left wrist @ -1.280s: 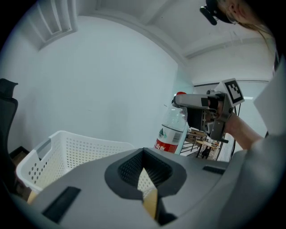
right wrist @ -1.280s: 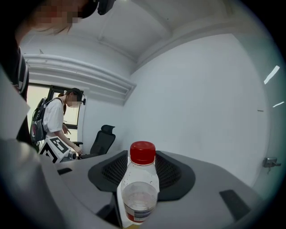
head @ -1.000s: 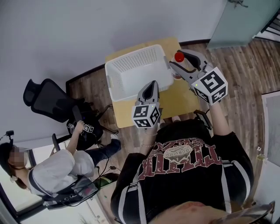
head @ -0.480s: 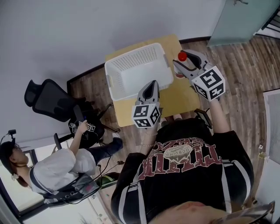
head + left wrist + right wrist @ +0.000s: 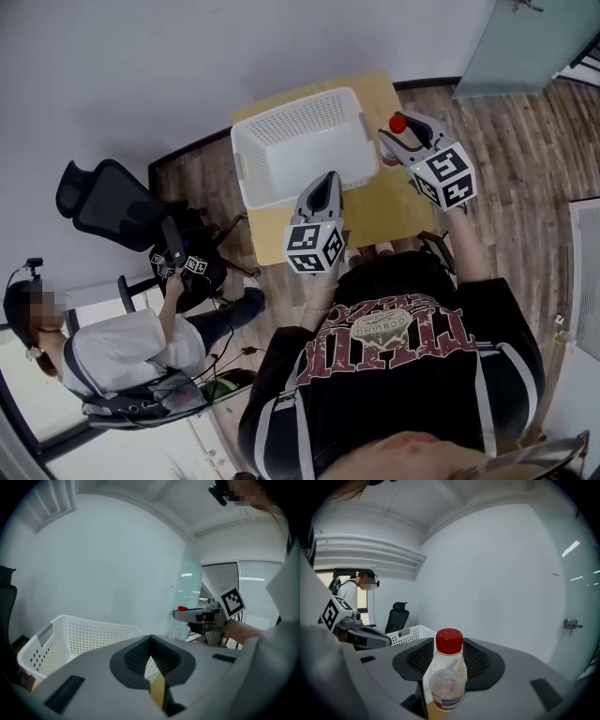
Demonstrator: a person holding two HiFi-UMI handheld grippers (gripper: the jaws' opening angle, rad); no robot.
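Counted over one small wooden table [image 5: 394, 202]: two grippers, one bottle, one basket. Clamped in the right gripper [image 5: 409, 139]: a single clear plastic bottle [image 5: 448, 667], pinched by its body, red cap poking past the jaw tips. Held above the table's far right corner, just beside the right wall of the one white perforated basket [image 5: 246, 159]. Left gripper [image 5: 323, 183] pressed closed on nothing, aimed at the basket's near wall. Off to the left: one black office chair [image 5: 98, 202] and one seated person [image 5: 122, 352].
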